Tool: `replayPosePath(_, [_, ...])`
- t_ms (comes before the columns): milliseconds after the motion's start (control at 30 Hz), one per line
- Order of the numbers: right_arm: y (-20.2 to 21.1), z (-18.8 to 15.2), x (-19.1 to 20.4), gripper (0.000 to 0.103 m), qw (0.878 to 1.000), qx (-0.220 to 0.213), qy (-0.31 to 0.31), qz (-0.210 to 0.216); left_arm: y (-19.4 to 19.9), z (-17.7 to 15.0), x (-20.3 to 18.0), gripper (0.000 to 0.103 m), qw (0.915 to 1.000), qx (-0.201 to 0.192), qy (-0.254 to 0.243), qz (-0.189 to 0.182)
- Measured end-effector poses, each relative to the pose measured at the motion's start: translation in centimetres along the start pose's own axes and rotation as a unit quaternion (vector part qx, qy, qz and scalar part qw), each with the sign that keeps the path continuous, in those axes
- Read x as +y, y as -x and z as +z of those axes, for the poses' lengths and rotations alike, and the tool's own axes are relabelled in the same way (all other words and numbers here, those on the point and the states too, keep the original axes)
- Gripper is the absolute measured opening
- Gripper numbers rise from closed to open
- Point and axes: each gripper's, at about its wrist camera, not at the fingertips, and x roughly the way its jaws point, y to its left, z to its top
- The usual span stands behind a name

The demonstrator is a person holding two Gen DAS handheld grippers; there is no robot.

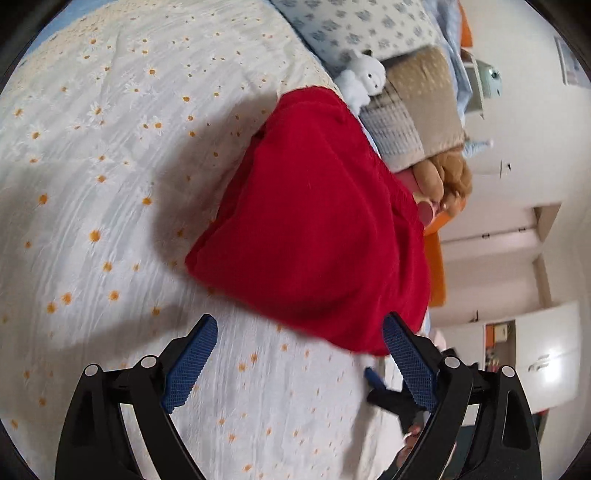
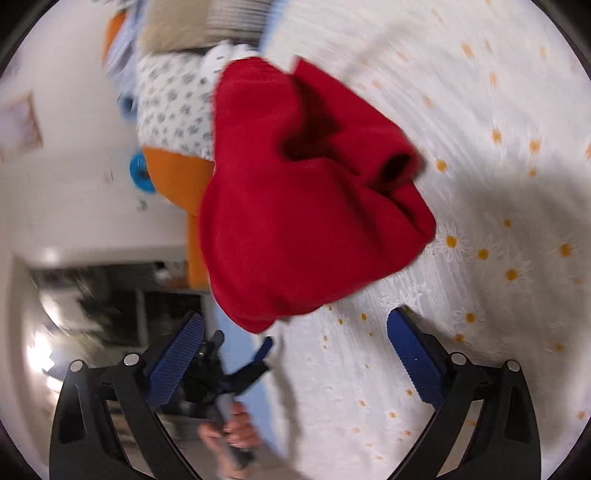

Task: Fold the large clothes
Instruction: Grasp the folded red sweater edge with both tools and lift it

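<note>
A red garment (image 1: 314,229) lies folded into a thick bundle on the daisy-print bedspread (image 1: 110,166), close to the pillows and the bed's edge. My left gripper (image 1: 300,321) is open just short of the bundle's near edge, and its pads hold nothing. In the right wrist view the same red garment (image 2: 306,206) shows loose folds and a sleeve opening. My right gripper (image 2: 295,317) is open below it, with nothing between its fingers. The left gripper (image 2: 243,338) appears there too, open and held by a hand (image 2: 232,428).
A flower-print pillow (image 1: 354,29), a white plush toy (image 1: 364,79), a beige cushion (image 1: 424,99) and a brown teddy (image 1: 443,177) crowd the bed's head. An orange bed frame (image 2: 173,177) and white cabinets (image 1: 535,347) lie beyond the edge.
</note>
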Motion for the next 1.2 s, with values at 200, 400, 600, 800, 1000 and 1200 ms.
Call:
replayPosePath(200, [-1.7, 2.6, 0.9, 0.099, 0.999, -0.01, -0.036, -0.011, -2.0, 2.2, 0.5, 0.097, 0.999, -0.003, 0.045, -0.005])
replayPosePath(400, [-1.2, 3.5, 2.0, 0.099, 0.998, -0.006, -0.055, 0.012, -1.5, 3.7, 0.0, 0.098, 0.9975, 0.01, 0.07, -0.007])
replayPosePath(600, [-0.9, 4.5, 1.6, 0.099, 0.995, -0.031, -0.066, 0.074, -0.9, 4.9, -1.5, 0.098, 0.9982, -0.002, 0.059, -0.012])
replayPosePath(800, [-3.2, 4.6, 1.4, 0.099, 0.999, -0.02, -0.04, 0.002, -2.9, 3.5, -1.5, 0.1, 0.9993, 0.002, 0.015, 0.034])
replayPosePath(1000, [-3.3, 5.7, 2.2, 0.099, 0.998, -0.019, -0.053, 0.003, -3.1, 4.7, -3.0, 0.101, 0.9987, 0.004, -0.007, 0.05])
replayPosePath(1200, [-3.7, 6.1, 1.5, 0.099, 0.997, -0.036, -0.074, -0.003, -4.1, 5.4, -2.8, 0.101, 0.9981, 0.006, 0.019, 0.058])
